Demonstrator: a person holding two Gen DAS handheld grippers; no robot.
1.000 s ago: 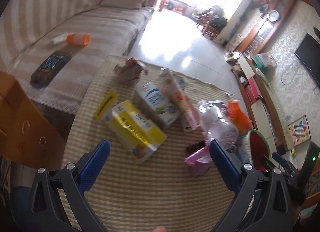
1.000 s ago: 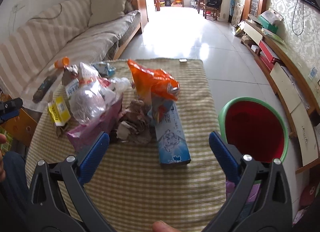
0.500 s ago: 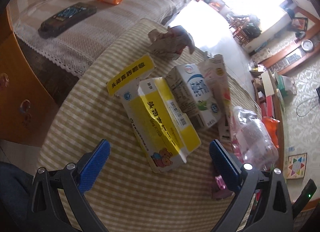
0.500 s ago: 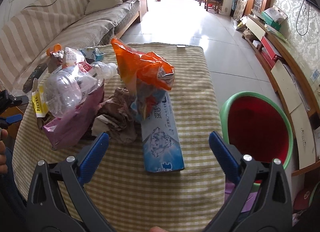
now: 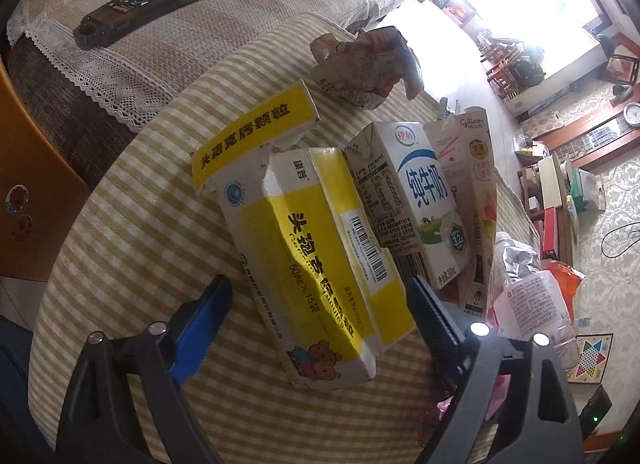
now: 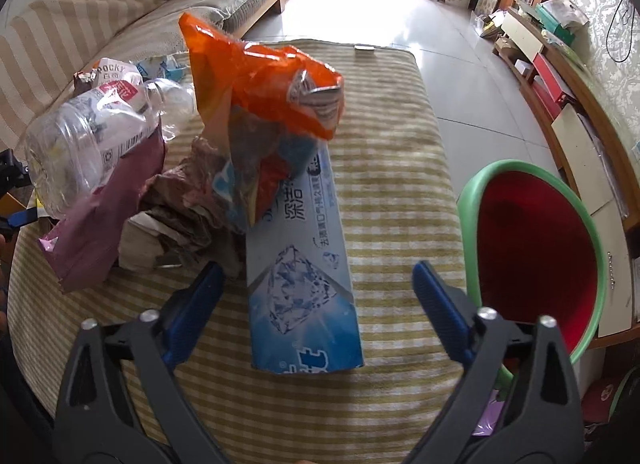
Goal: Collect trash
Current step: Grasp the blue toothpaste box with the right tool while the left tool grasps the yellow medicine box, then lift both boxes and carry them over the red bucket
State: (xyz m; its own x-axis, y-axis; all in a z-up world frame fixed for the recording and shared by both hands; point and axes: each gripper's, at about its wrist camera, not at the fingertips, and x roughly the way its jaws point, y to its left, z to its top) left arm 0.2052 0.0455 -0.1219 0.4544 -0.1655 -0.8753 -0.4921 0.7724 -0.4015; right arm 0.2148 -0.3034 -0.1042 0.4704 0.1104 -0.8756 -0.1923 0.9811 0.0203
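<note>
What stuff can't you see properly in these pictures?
- Left view: the pink wrapper is mostly hidden behind the left gripper's arm.
- Right view: the far end of the blue box is covered by the orange bag.
- Right view: the red bin's bottom is out of sight.

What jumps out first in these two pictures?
The bright orange bag standing atop the trash heap in the middle of the checked table, leaning on a long blue box. Beside the table, on the right, gapes a red bin with a green rim. In the other view, a yellow box lies between the blue fingers of the left claw, next to a milk carton.
</note>
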